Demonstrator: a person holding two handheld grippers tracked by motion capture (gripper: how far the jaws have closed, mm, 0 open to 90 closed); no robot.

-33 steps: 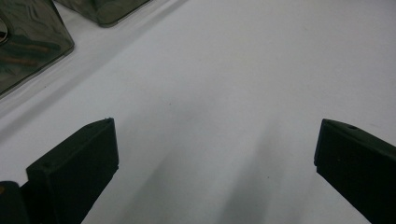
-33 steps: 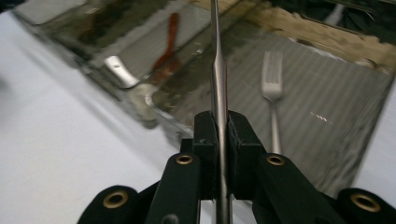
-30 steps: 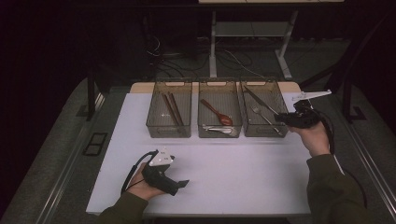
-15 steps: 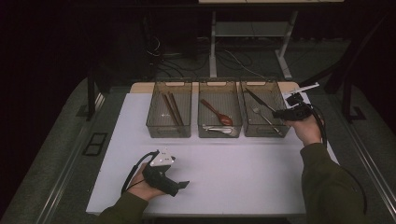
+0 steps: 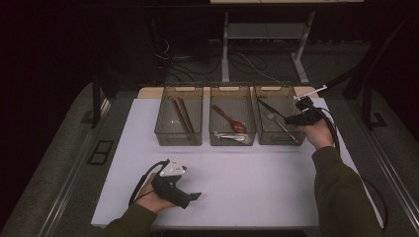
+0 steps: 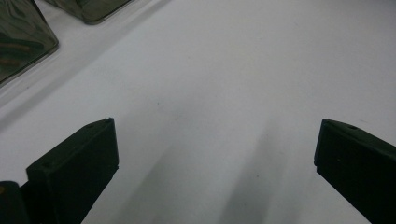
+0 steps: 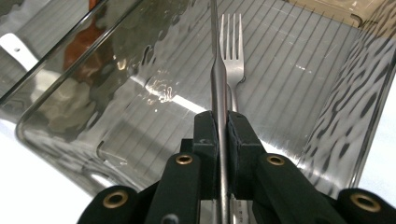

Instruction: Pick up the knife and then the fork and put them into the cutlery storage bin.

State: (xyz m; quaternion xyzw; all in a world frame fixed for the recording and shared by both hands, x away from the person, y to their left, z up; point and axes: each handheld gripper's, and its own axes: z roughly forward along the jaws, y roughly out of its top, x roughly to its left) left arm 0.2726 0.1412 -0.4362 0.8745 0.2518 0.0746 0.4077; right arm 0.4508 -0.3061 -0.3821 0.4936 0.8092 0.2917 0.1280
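My right gripper is at the right bin's right edge, shut on the slim handle of a metal utensil. The utensil slants up-left over the bin, and its head runs past the top of the right gripper view. A silver fork lies on the ribbed floor of the bin beneath it. My left gripper rests low on the white mat near the front, open, with nothing between its fingers.
Three smoky clear bins stand in a row at the mat's back. The left bin holds brown chopsticks. The middle bin holds a wooden spoon and a pale spoon. Table legs and cables lie beyond.
My right gripper has moved left and slightly forward with the utensil, from beside the right bin to over its edge. The left gripper has stayed put.
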